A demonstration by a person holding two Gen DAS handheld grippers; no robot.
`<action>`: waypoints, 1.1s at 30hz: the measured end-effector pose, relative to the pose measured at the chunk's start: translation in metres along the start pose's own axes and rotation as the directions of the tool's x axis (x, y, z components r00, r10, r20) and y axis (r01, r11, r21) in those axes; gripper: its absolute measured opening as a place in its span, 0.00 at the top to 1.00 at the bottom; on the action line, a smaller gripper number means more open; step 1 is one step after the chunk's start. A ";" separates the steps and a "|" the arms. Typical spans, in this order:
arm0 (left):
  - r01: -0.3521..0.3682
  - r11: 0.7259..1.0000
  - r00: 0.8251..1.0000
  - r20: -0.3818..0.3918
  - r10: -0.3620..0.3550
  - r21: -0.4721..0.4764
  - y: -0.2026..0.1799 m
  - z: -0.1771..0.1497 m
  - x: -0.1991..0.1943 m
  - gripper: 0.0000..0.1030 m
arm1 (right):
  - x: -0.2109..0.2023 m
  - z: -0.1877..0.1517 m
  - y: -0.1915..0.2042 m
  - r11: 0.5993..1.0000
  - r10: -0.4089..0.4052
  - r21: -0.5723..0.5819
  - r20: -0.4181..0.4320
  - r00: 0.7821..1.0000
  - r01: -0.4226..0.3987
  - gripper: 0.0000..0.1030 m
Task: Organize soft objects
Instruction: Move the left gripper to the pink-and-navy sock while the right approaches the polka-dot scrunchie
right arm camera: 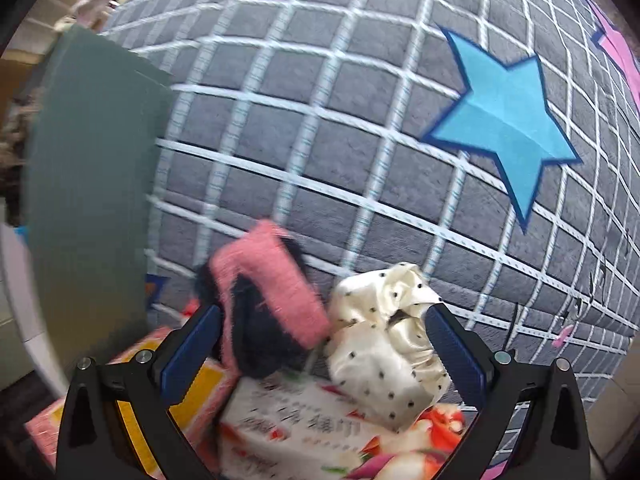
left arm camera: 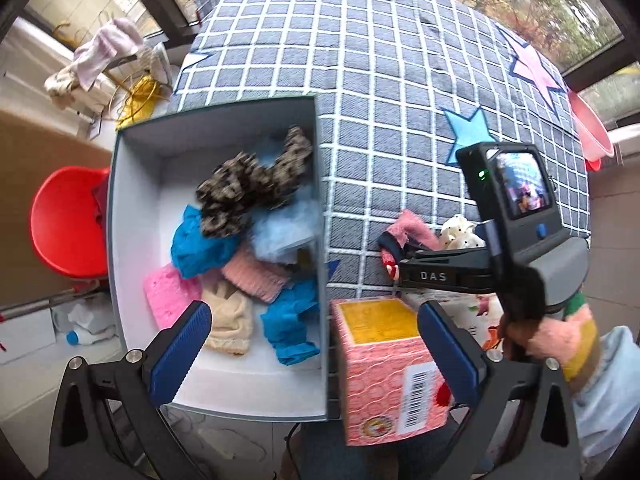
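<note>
Pink-and-navy sock (right arm camera: 268, 300) and polka-dot scrunchie (right arm camera: 384, 344) lay between the wide-open right tongs (right arm camera: 320, 344); left tongs (left arm camera: 312, 352) gaped empty.

Soft cloths (left arm camera: 240, 240) lie in the box (left arm camera: 132, 208); right of it, a carton (left arm camera: 384, 364) stands.

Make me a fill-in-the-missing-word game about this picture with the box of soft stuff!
1. The leopard-print scrunchie lies inside the ____.
2. The big star on the checked blanket is coloured ____.
3. The cream cloth in front of the right gripper has black ____ on it.
4. The left gripper holds nothing, and its jaws are ____.

Missing words: box; blue; dots; open
</note>
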State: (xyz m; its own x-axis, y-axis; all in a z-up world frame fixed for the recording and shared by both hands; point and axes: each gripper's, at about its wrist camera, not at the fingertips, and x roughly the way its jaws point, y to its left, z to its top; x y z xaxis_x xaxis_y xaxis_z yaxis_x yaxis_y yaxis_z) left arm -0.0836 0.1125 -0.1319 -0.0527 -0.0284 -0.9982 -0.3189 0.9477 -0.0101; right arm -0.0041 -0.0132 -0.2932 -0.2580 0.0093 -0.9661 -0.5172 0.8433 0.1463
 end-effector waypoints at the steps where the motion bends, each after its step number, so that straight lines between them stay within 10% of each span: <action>1: 0.003 1.000 1.000 0.002 -0.003 0.009 -0.005 0.002 -0.001 0.00 | 0.001 -0.002 -0.007 1.000 -0.015 0.014 0.010 1.000 0.015 0.00; 13: 0.007 0.996 1.000 -0.008 -0.006 0.090 -0.064 0.019 0.007 0.00 | -0.002 -0.027 -0.132 0.939 -0.255 0.241 0.004 0.967 0.247 0.00; 17: 0.000 0.999 1.000 0.010 -0.001 0.053 -0.058 0.023 0.002 0.00 | -0.023 -0.032 -0.140 0.951 -0.014 0.309 0.122 0.992 -0.025 0.00; 23: -0.020 1.000 0.999 0.042 0.021 -0.022 -0.036 0.020 -0.012 0.00 | -0.022 0.021 -0.036 0.975 0.221 -0.022 0.099 0.970 -0.220 0.00; 29: -0.028 0.998 0.999 0.016 0.029 -0.057 -0.023 0.016 -0.010 0.00 | 0.009 0.040 0.029 0.973 0.039 -0.231 0.035 0.999 -0.029 0.00; 33: -0.023 0.999 1.000 0.008 0.024 -0.043 -0.031 0.017 -0.006 0.00 | -0.004 0.063 0.007 0.966 -0.186 -0.149 0.175 0.967 0.213 0.00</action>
State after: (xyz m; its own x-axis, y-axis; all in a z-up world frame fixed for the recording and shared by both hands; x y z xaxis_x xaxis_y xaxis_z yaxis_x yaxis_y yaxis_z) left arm -0.0573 0.0892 -0.1264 -0.0524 -0.0032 -0.9986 -0.3581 0.9335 0.0158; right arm 0.0451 0.0269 -0.3013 -0.0102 -0.0534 -0.9985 -0.6759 0.7363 -0.0324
